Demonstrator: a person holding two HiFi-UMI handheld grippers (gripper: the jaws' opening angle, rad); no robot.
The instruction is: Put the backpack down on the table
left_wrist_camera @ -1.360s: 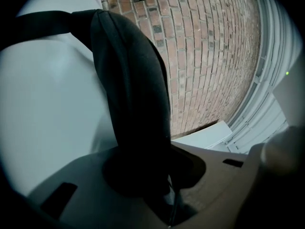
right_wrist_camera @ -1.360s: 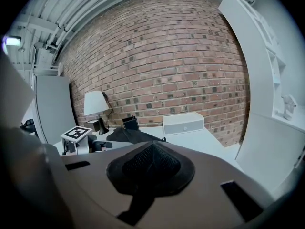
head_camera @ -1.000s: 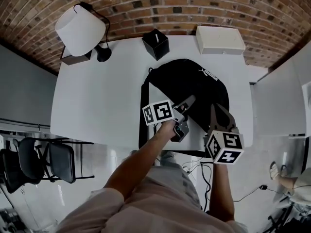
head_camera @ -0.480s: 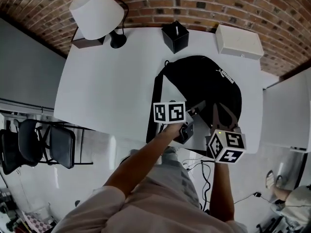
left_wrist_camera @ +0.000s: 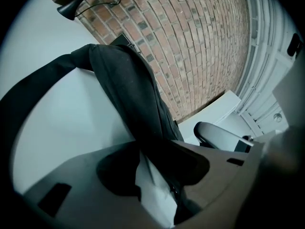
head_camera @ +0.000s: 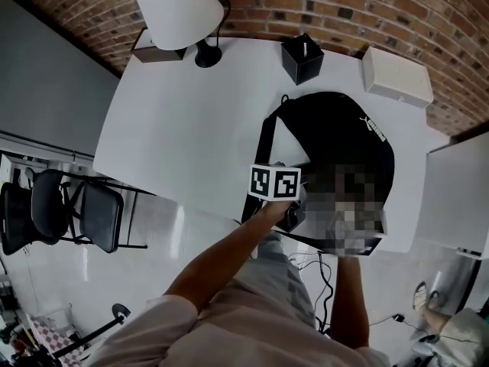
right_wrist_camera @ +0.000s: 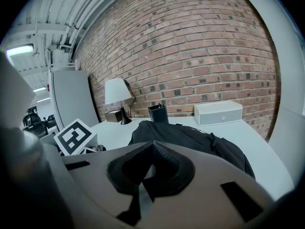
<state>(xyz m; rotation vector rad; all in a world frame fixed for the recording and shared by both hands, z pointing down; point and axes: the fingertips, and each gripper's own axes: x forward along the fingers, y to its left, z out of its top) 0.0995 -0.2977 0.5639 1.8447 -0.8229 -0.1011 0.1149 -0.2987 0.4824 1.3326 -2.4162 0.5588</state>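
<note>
The black backpack (head_camera: pixel 336 140) lies flat on the white table (head_camera: pixel 191 128), toward its right side. In the left gripper view one of its straps (left_wrist_camera: pixel 128 89) runs down from the upper left into the gap of my left gripper (left_wrist_camera: pixel 152 159). Those jaws are opening, with the strap still lying loose between them. The left marker cube (head_camera: pixel 275 183) hovers over the bag's near left corner. My right gripper (right_wrist_camera: pixel 151 149) points at the bag (right_wrist_camera: pixel 190 140) from the near side, jaws together with nothing in them. In the head view a mosaic patch covers it.
A white-shaded lamp (head_camera: pixel 179 10), a black pen holder (head_camera: pixel 302 58) and a white box (head_camera: pixel 397 76) stand along the brick wall at the table's far edge. Black chairs (head_camera: pixel 61 220) are on the floor at left, and cables (head_camera: pixel 321 270) lie under the near table edge.
My left jaws have spread apart and no longer pinch the strap. Both grippers have drawn back toward the table's near edge, while the backpack stays put.
</note>
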